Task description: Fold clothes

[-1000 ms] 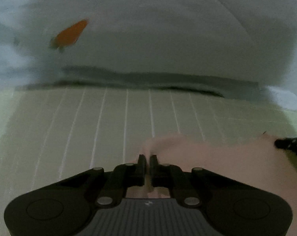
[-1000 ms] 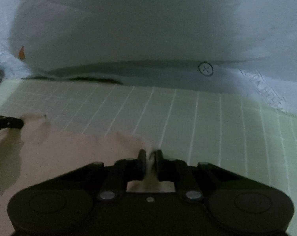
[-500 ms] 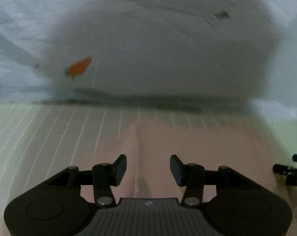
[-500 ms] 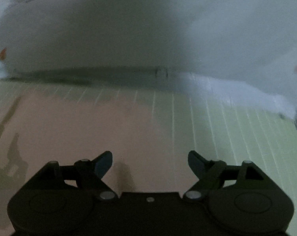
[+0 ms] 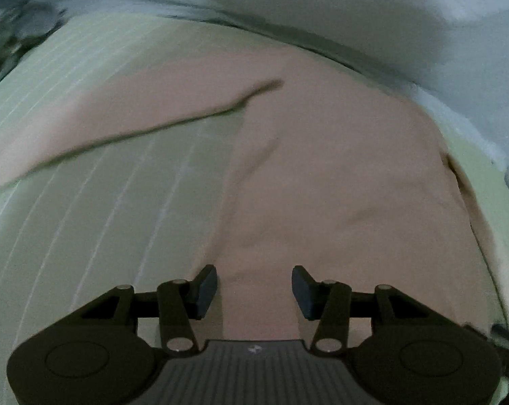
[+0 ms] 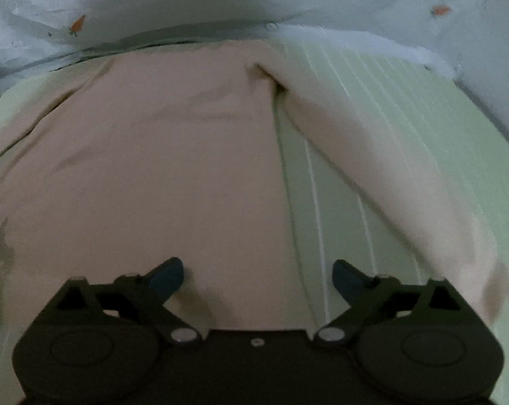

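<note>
Left wrist: garment [image 5: 339, 168] blurred (hem hidden).

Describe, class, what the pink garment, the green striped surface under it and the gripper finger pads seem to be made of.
Pink garment: soft matte fabric, probably a thin knit; it creases and drapes limply.
Green striped surface: looks like woven bed linen, matte, with thin pale lines; the weave is too blurred to confirm.
Finger pads: dark bluish, dull, likely rubber or plastic.

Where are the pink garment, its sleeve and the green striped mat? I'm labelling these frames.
pink garment [image 5: 339, 175]: left wrist view, middle of the body panel.
sleeve [image 6: 406, 182]: right wrist view, midway along its length.
green striped mat [image 5: 102, 219]: left wrist view, bare part beside the garment.
</note>
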`<state>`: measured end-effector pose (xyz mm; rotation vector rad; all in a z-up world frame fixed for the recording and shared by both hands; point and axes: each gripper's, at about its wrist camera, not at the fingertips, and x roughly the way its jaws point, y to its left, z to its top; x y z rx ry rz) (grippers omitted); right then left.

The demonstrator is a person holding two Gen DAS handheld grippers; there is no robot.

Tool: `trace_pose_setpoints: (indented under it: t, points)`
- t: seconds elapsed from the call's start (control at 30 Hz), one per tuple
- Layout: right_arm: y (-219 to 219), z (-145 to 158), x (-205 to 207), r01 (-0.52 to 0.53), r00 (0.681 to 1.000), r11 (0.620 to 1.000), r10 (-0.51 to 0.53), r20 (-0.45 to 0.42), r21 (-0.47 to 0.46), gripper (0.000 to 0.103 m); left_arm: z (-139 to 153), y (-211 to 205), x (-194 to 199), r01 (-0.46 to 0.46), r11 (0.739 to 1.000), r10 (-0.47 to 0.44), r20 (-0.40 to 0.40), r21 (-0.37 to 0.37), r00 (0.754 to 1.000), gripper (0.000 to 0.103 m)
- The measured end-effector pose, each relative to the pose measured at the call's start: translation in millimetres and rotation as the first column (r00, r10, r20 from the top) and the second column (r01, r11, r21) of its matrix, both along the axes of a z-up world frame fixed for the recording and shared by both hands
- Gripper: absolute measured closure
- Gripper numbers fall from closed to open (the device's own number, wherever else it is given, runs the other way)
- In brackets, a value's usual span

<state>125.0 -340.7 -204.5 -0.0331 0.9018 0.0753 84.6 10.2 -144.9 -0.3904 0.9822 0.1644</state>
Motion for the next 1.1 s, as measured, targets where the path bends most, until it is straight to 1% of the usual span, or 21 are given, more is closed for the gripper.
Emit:
trace_pose_setpoints:
  t: [0.07, 0.1, 0.17, 0.23, 0.33, 0.37, 0.4, 0.43, 0.47, 0.5, 0.6, 0.67, 0.7, 0.77, 0.8, 0.93, 0.97, 1.0, 1.03, 1.07, 1.1]
  points:
    - [-5, 0, -6, 0.020, 1.000, 1.000, -0.019, -0.020, 0.018, 0.000, 4, 7, -16, -0.039, 0.999, 0.039, 0.001, 0.003, 0.999, 0.050]
    - [-6, -1, -8, 0.026, 0.999, 0.999, -0.026, -0.034, 0.019, 0.000, 6, 12, -27, -0.056, 0.998, 0.056, 0.002, 0.011, 0.998, 0.048]
    - [-6, -1, -12, 0.047, 0.998, 0.999, -0.046, -0.050, 0.021, 0.000, 10, 26, -42, -0.097, 0.995, 0.097, 0.007, 0.020, 0.995, 0.041]
    - [-4, -3, -13, 0.082, 0.995, 0.996, -0.081, -0.060, 0.019, 0.000, 14, 51, -52, -0.168, 0.986, 0.168, -0.003, 0.007, 0.986, 0.040]
    - [0, 1, -27, 0.146, 0.987, 0.989, -0.146, -0.070, 0.002, 0.000, 14, 97, -62, -0.297, 0.953, 0.297, -0.014, -0.057, 0.955, 0.037]
    - [3, 4, -35, 0.166, 0.984, 0.986, -0.167, -0.056, -0.012, 0.000, 14, 114, -63, -0.339, 0.937, 0.339, -0.015, -0.081, 0.941, 0.036]
    - [9, 9, -42, 0.178, 0.984, 0.983, -0.179, -0.012, -0.035, 0.000, 14, 129, -65, -0.371, 0.924, 0.371, -0.011, -0.092, 0.928, 0.035]
    - [15, 14, -49, 0.184, 0.983, 0.981, -0.183, 0.028, -0.055, 0.000, 16, 143, -67, -0.396, 0.913, 0.398, -0.003, -0.096, 0.917, 0.033]
    - [22, 19, -52, 0.171, 0.984, 0.983, -0.168, 0.054, -0.065, 0.000, 17, 156, -68, -0.418, 0.904, 0.420, 0.004, -0.092, 0.907, 0.029]
    - [29, 22, -54, 0.157, 0.986, 0.985, -0.152, 0.068, -0.070, 0.000, 17, 168, -68, -0.434, 0.897, 0.436, 0.008, -0.081, 0.900, 0.029]
    - [47, 22, -54, 0.138, 0.989, 0.987, -0.133, 0.063, -0.084, 0.000, 14, 201, -65, -0.477, 0.877, 0.478, 0.003, -0.060, 0.879, 0.028]
    - [61, 18, -54, 0.129, 0.991, 0.987, -0.125, 0.044, -0.096, 0.000, 11, 221, -62, -0.507, 0.859, 0.508, -0.009, -0.065, 0.861, 0.028]
    - [68, 16, -54, 0.125, 0.992, 0.987, -0.122, 0.037, -0.102, 0.000, 11, 229, -60, -0.514, 0.854, 0.515, -0.008, -0.076, 0.857, 0.028]
    - [82, 14, -52, 0.122, 0.992, 0.986, -0.119, 0.034, -0.110, 0.000, 11, 245, -54, -0.519, 0.849, 0.522, -0.004, -0.101, 0.853, 0.028]
    - [88, 14, -50, 0.124, 0.992, 0.986, -0.121, 0.035, -0.112, 0.000, 10, 252, -49, -0.514, 0.851, 0.516, -0.007, -0.108, 0.857, 0.028]
    - [97, 13, -37, 0.181, 0.983, 0.977, -0.176, 0.053, -0.109, 0.000, -4, 271, -23, -0.476, 0.874, 0.476, -0.023, -0.096, 0.879, 0.028]
    - [98, 14, -36, 0.191, 0.981, 0.976, -0.186, 0.054, -0.106, 0.000, -5, 273, -19, -0.466, 0.880, 0.467, -0.011, -0.091, 0.884, 0.031]
    - [99, 14, -35, 0.198, 0.980, 0.975, -0.193, 0.054, -0.106, 0.000, -5, 274, -15, -0.448, 0.888, 0.451, 0.003, -0.101, 0.893, 0.037]
    - [100, 14, -35, 0.197, 0.980, 0.974, -0.192, 0.051, -0.111, 0.000, -6, 275, -12, -0.430, 0.894, 0.435, 0.012, -0.121, 0.900, 0.054]
    - [101, 14, -36, 0.196, 0.980, 0.974, -0.192, 0.049, -0.115, 0.000, -8, 276, -10, -0.423, 0.896, 0.428, 0.009, -0.140, 0.904, 0.080]
    - [101, 14, -36, 0.196, 0.980, 0.973, -0.191, 0.046, -0.120, 0.000, -10, 276, -8, -0.419, 0.895, 0.424, -0.001, -0.156, 0.906, 0.097]
